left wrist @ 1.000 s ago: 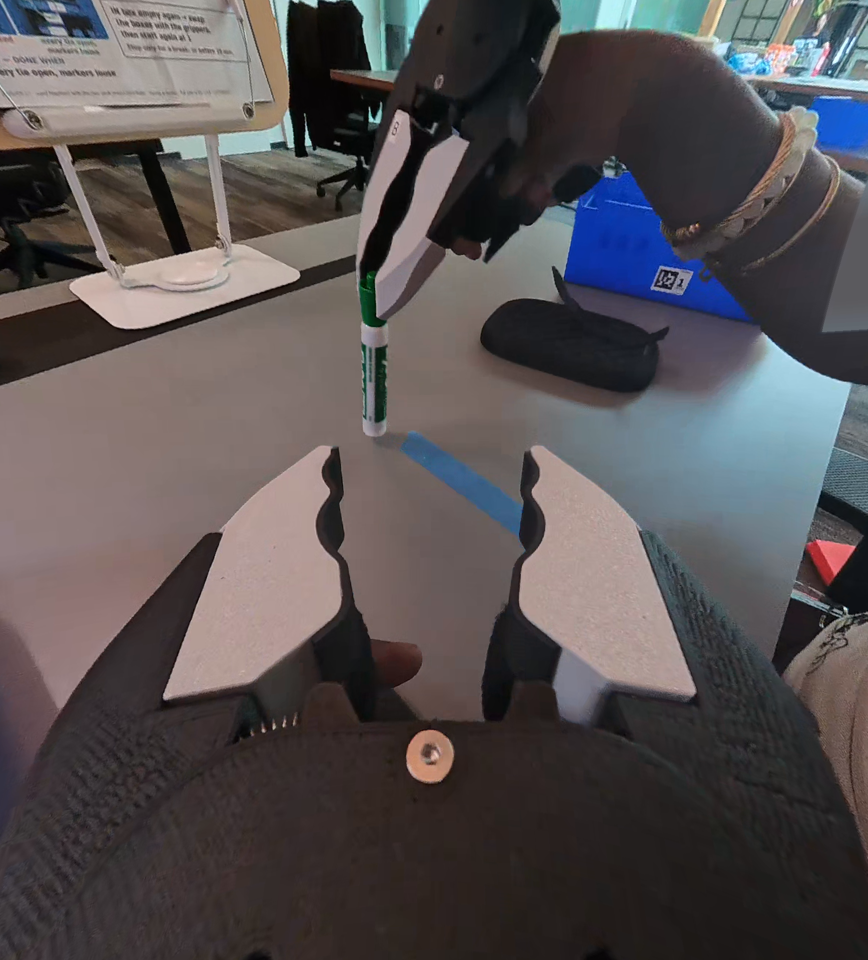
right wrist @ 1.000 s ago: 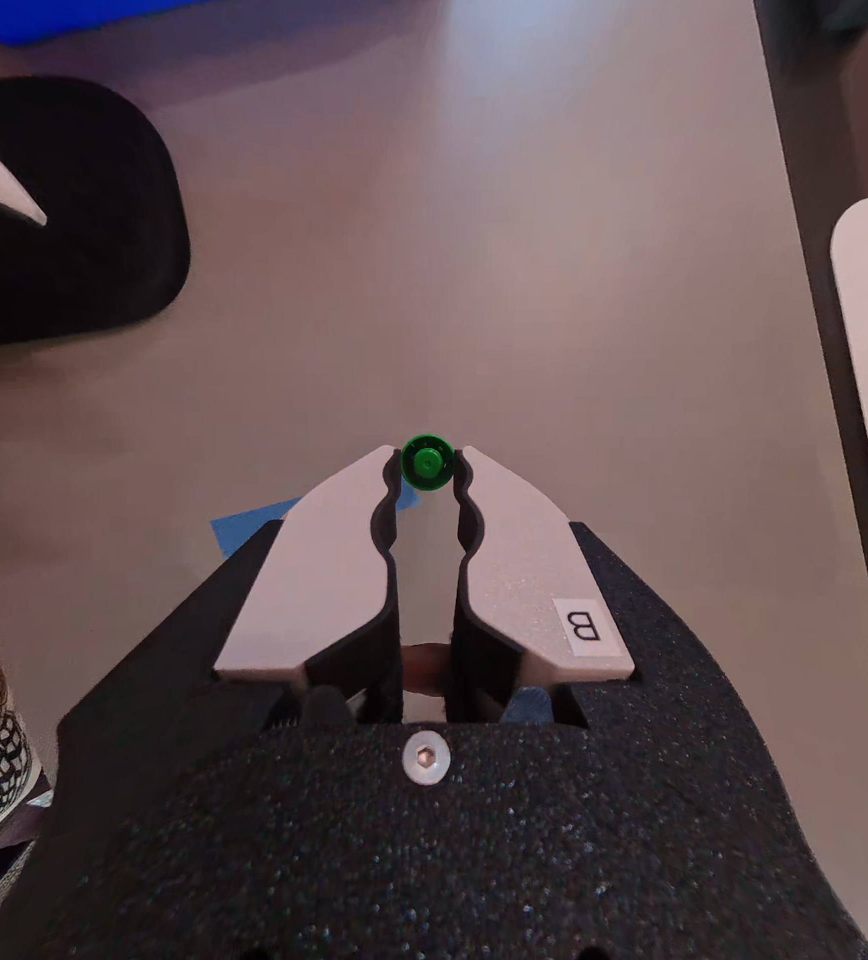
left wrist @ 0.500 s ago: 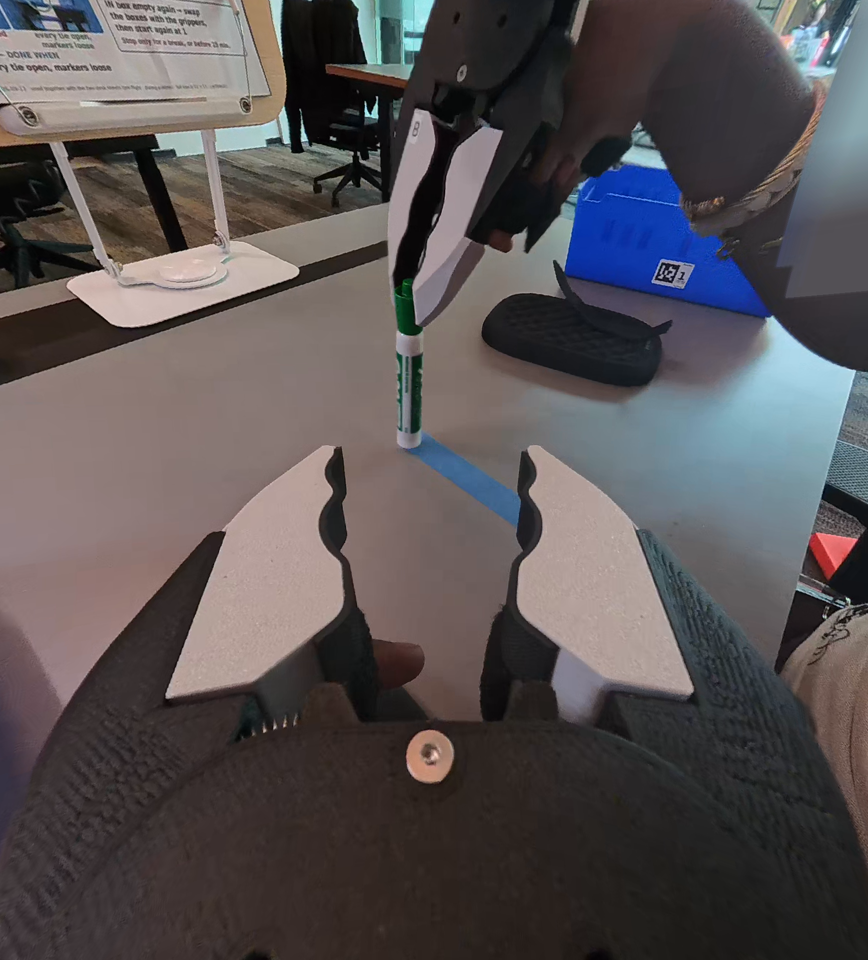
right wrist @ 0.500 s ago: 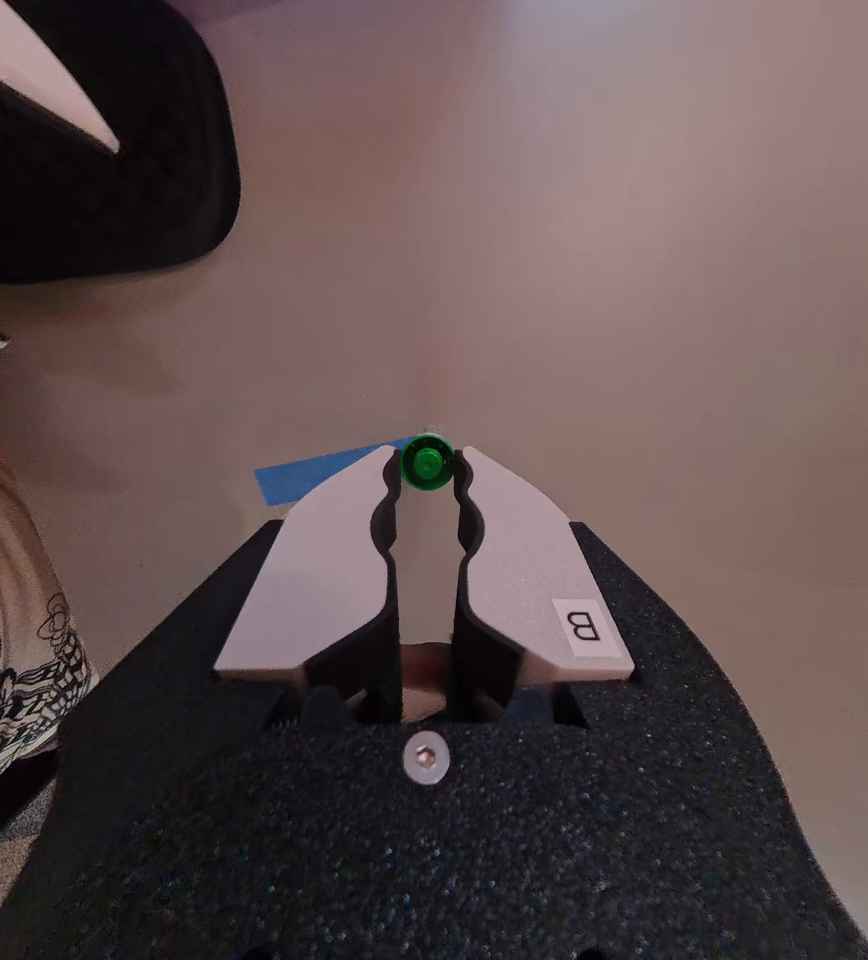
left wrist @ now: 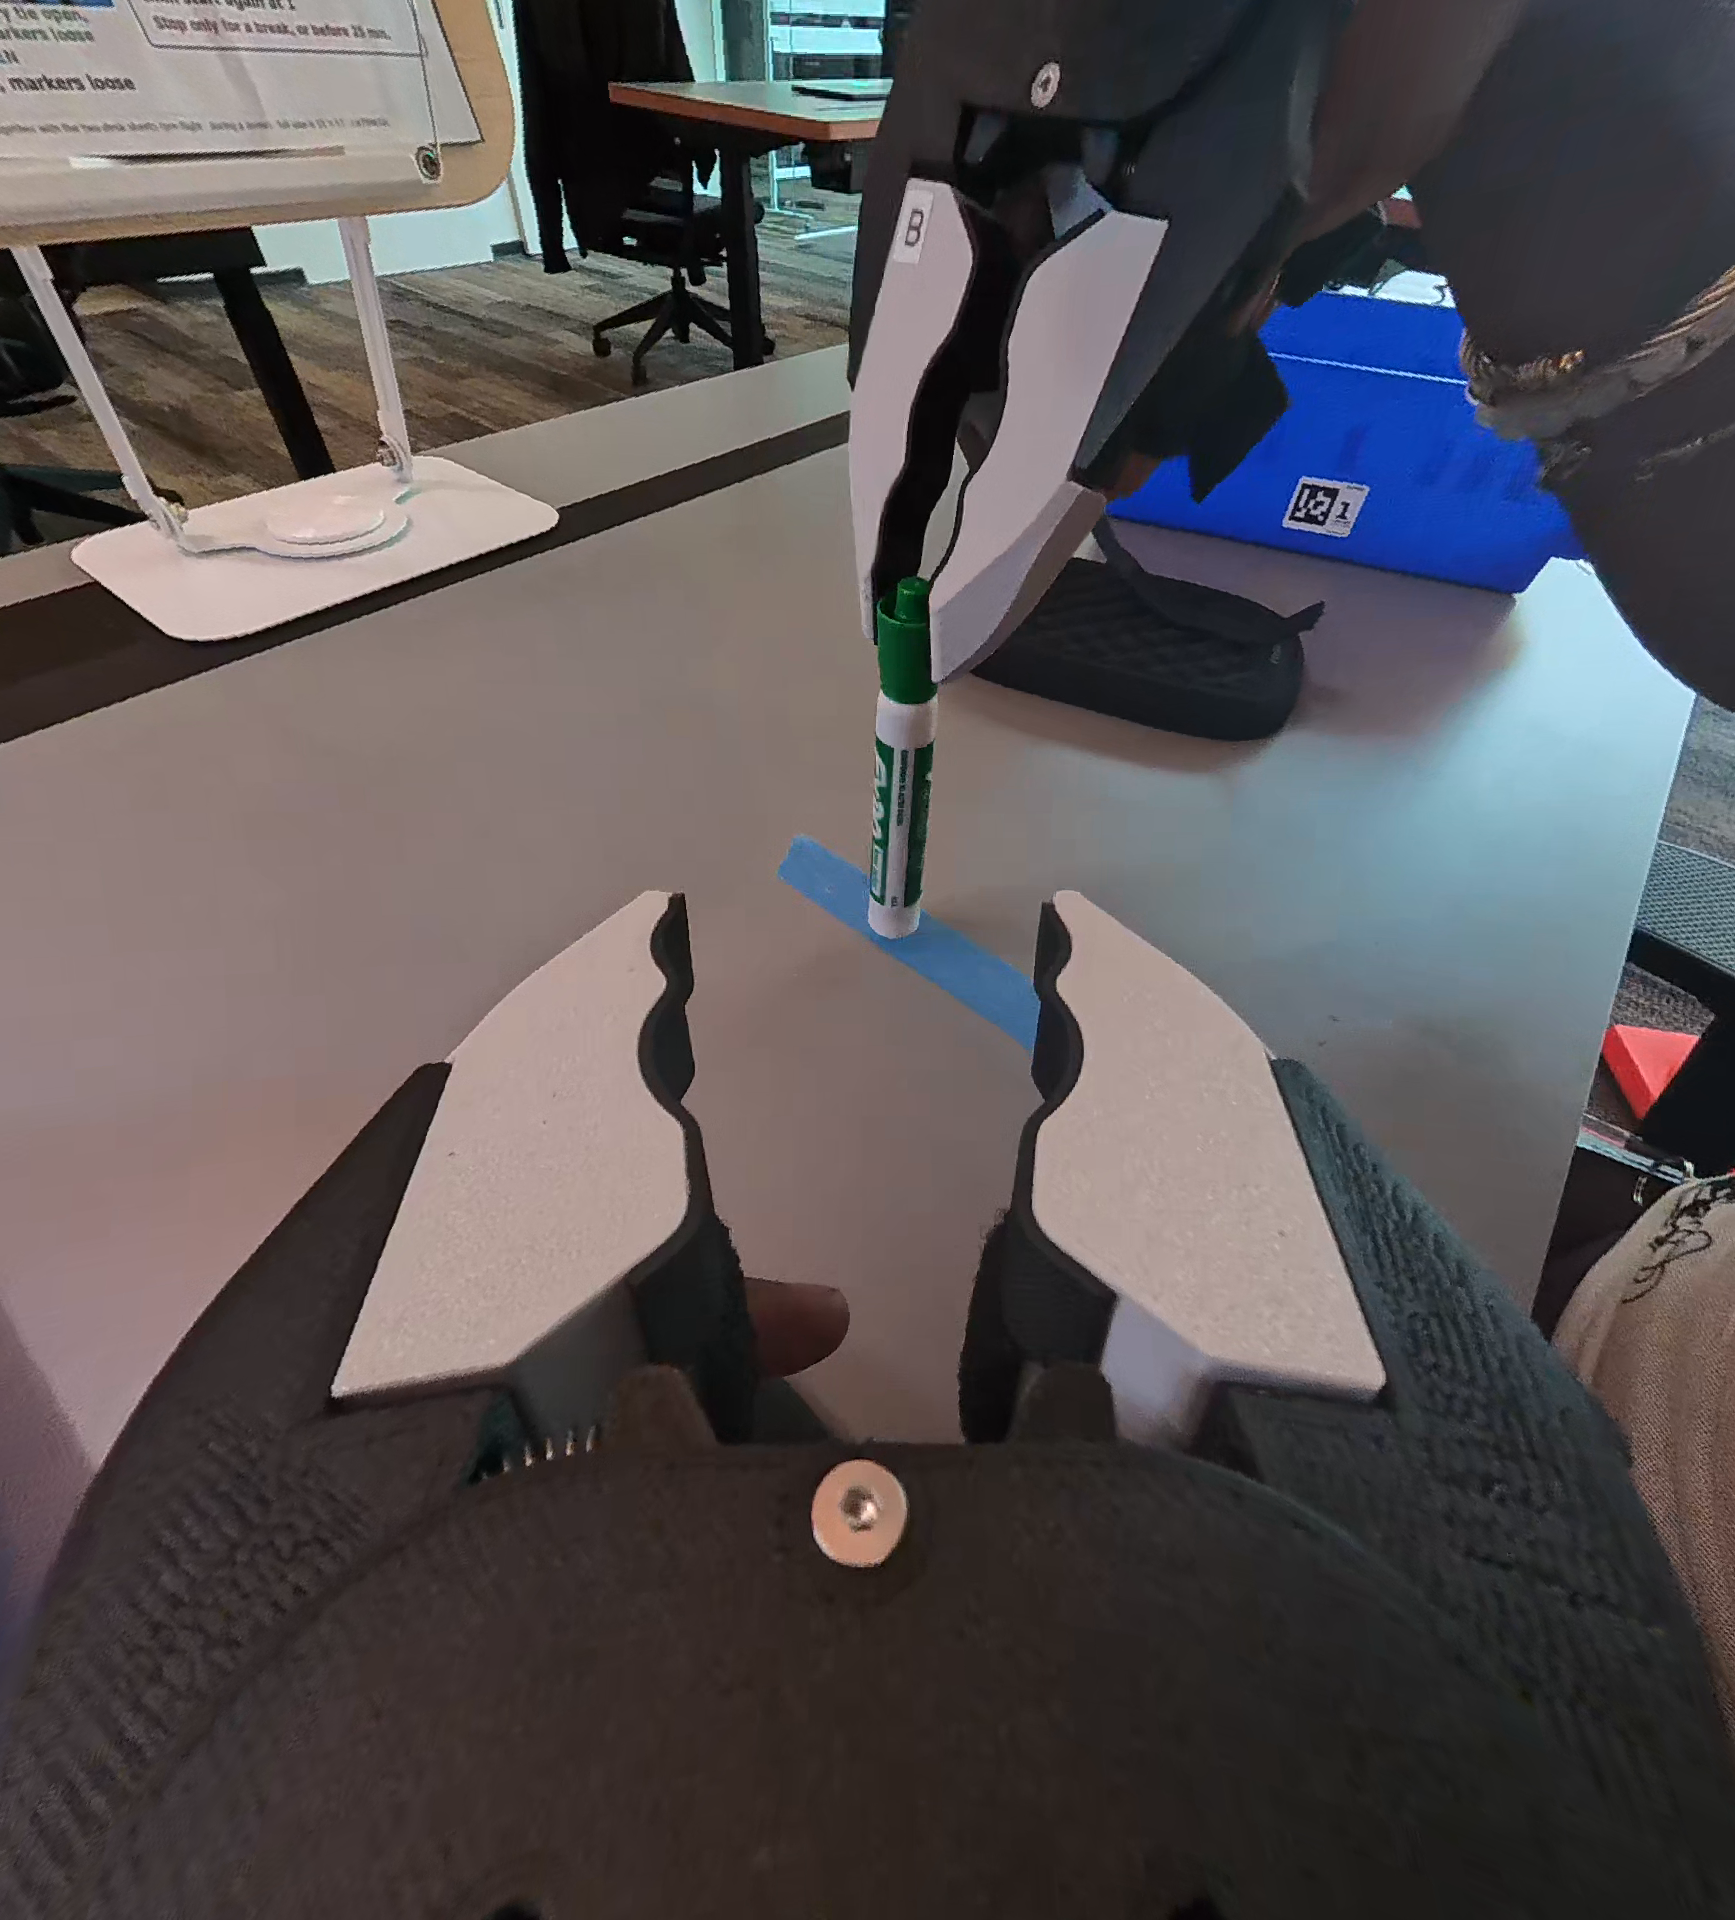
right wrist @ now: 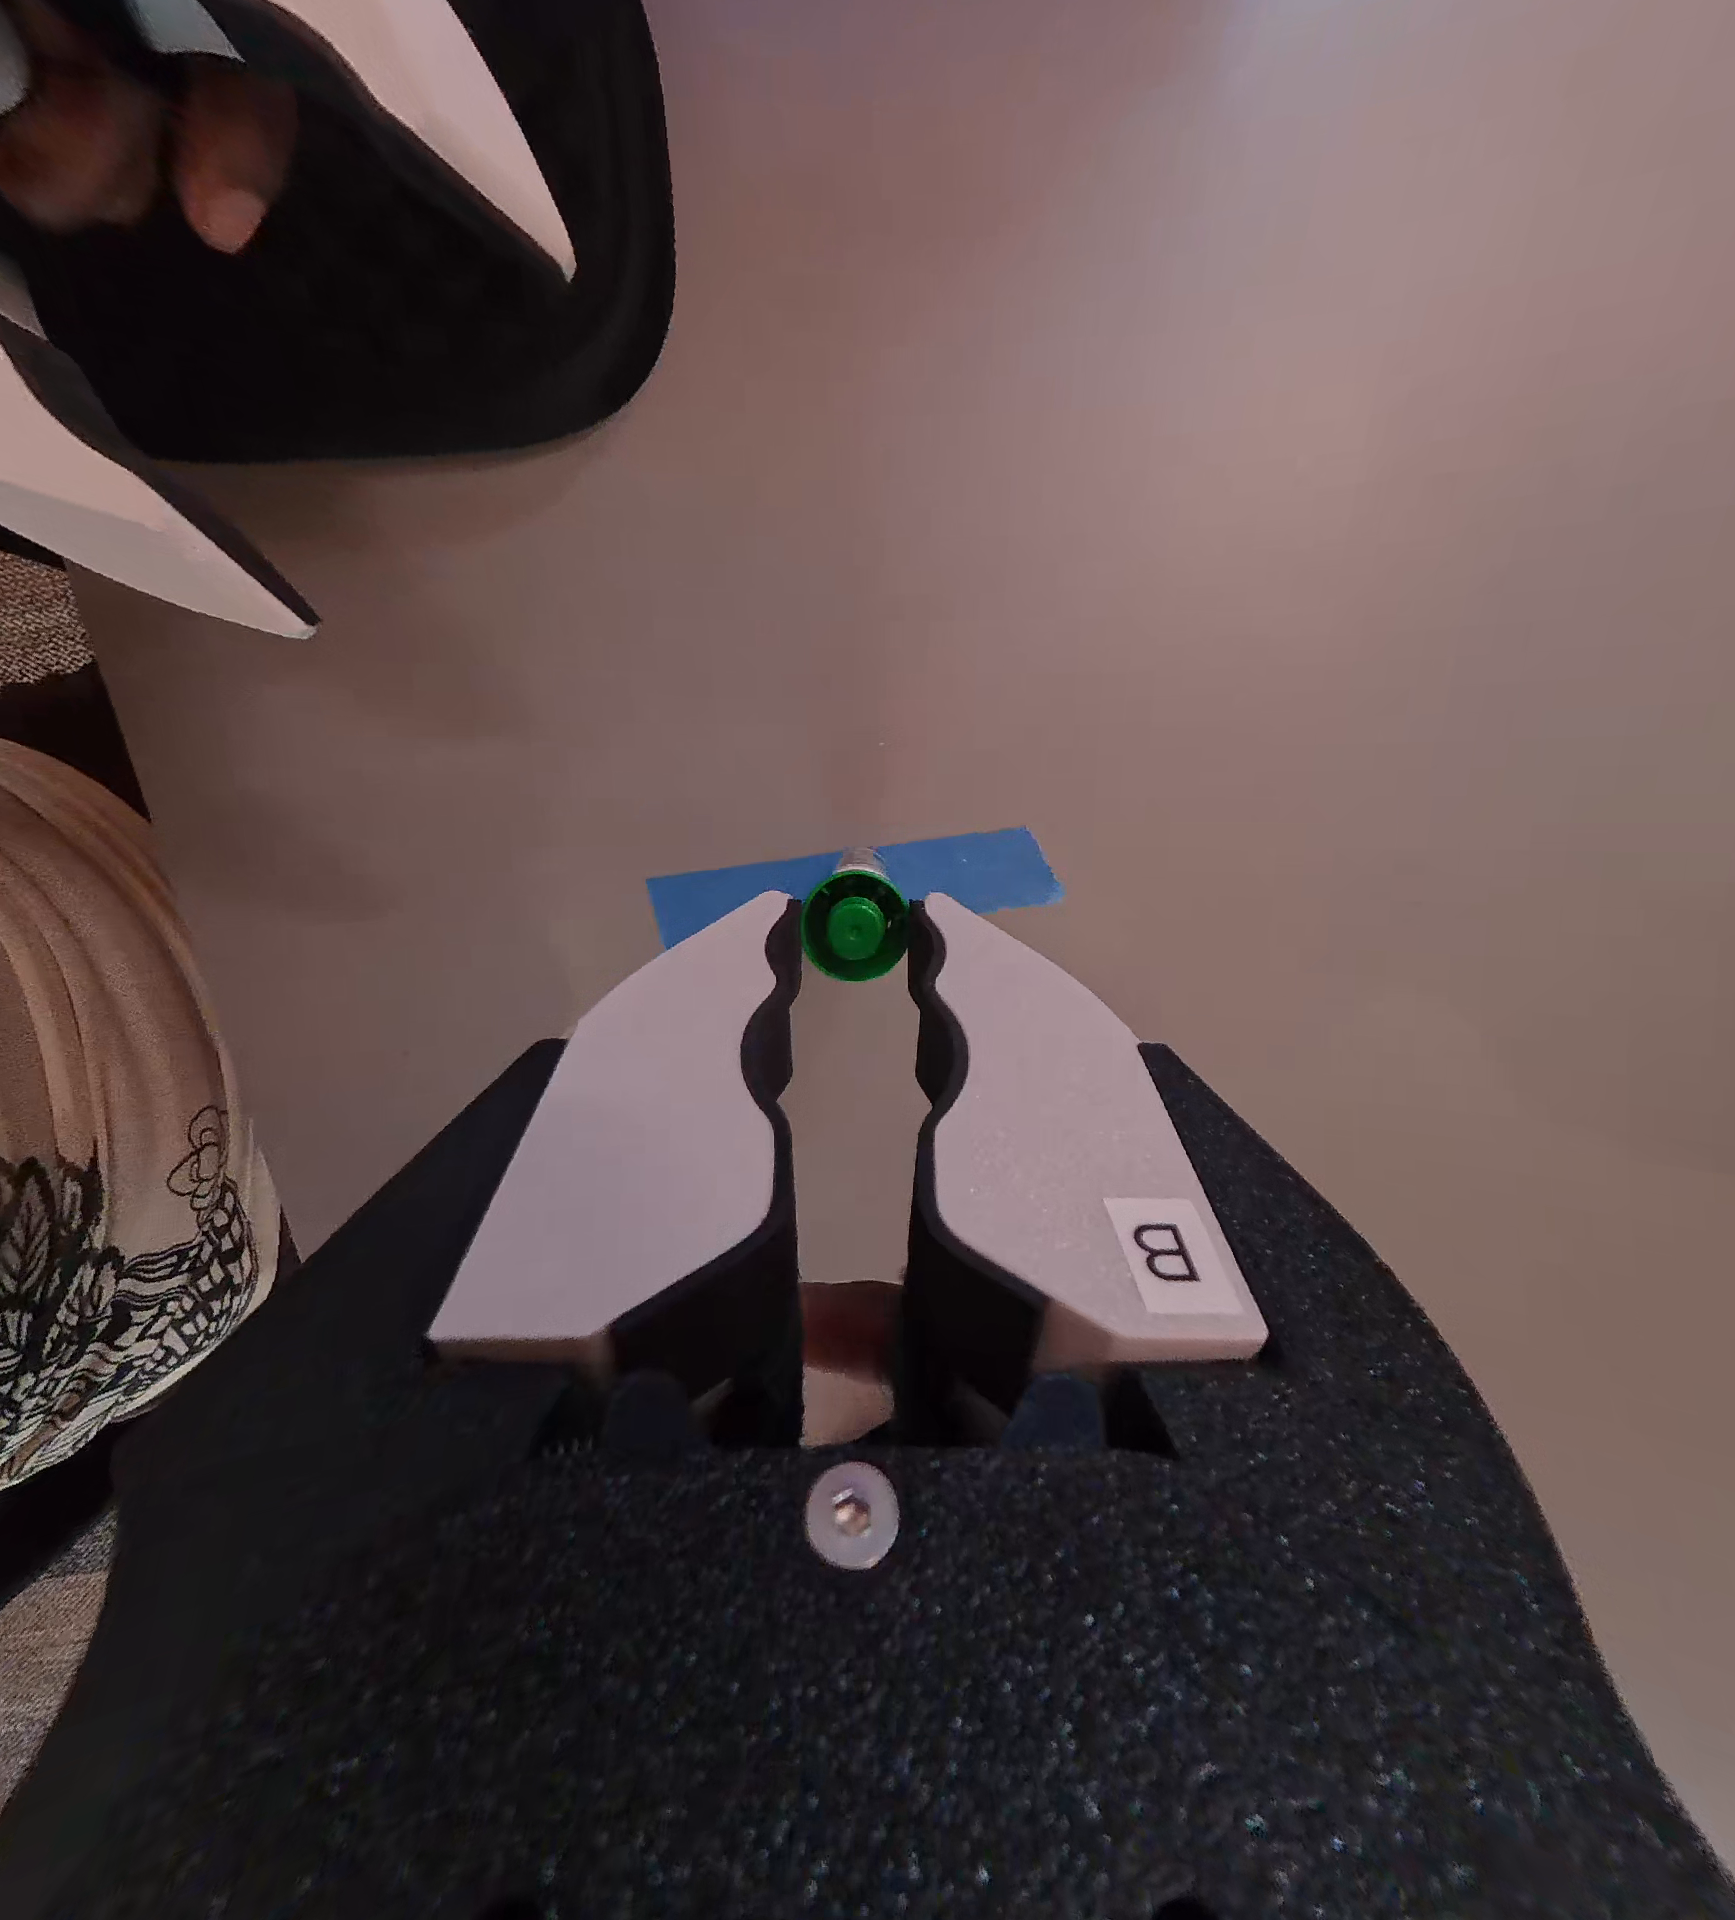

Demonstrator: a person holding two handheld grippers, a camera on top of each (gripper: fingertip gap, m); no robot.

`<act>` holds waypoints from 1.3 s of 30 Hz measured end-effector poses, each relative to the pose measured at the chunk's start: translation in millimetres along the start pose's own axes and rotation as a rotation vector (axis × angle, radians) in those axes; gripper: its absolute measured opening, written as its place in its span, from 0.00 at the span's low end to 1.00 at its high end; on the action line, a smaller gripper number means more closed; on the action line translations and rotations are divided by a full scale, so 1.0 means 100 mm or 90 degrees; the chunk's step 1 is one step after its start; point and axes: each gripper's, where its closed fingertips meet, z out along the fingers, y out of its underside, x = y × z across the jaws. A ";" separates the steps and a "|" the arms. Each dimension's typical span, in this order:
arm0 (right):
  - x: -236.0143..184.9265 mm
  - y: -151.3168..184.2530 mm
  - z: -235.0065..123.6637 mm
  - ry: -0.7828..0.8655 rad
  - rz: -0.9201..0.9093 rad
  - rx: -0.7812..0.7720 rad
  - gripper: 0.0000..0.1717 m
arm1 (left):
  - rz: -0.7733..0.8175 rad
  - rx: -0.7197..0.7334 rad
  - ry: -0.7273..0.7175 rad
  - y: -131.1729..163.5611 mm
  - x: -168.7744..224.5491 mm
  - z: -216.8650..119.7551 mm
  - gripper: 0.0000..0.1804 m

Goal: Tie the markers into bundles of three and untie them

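Shifted onto blue tape [left wrist: 930, 961], green marker [left wrist: 902, 769] stays clamped in right tool [right wrist: 855, 925], hiding its cap; left tool [left wrist: 861, 914] apart.

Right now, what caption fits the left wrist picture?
Right gripper stands a green marker on blue tape; left gripper open.

I am seeing bare grey table [left wrist: 323, 883] lying open to the left of my spread left gripper [left wrist: 858, 935]. Ahead, the upright green marker [left wrist: 902, 769] pinched by the right gripper [right wrist: 855, 925] is blocking the way, with the black pouch [left wrist: 1143, 665] and blue bin [left wrist: 1382, 436] crowding behind it.
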 end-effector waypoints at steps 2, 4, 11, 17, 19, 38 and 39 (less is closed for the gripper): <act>-0.02 0.00 0.01 -0.004 -0.001 0.001 0.11 | -0.001 0.002 0.001 0.00 0.00 0.00 0.35; -0.02 0.01 0.01 -0.007 -0.001 0.002 0.11 | -0.003 0.001 0.002 0.00 0.01 0.00 0.35; -0.05 0.02 0.06 -0.016 -0.005 0.002 0.11 | 0.001 -0.010 0.002 0.03 0.00 0.01 0.35; -0.06 0.02 0.06 -0.012 -0.011 0.003 0.12 | 0.001 -0.014 0.004 0.05 0.01 0.01 0.35; -0.06 0.02 0.06 -0.011 -0.014 0.000 0.13 | 0.000 -0.012 0.003 0.05 0.01 0.00 0.35; -0.20 -0.10 -0.71 -0.032 0.116 0.462 0.45 | -0.067 -0.048 -0.131 0.00 -0.43 -0.69 0.37; -0.21 -0.03 -0.76 -0.040 0.142 0.501 0.43 | -0.051 -0.073 -0.175 0.02 -0.61 -0.88 0.36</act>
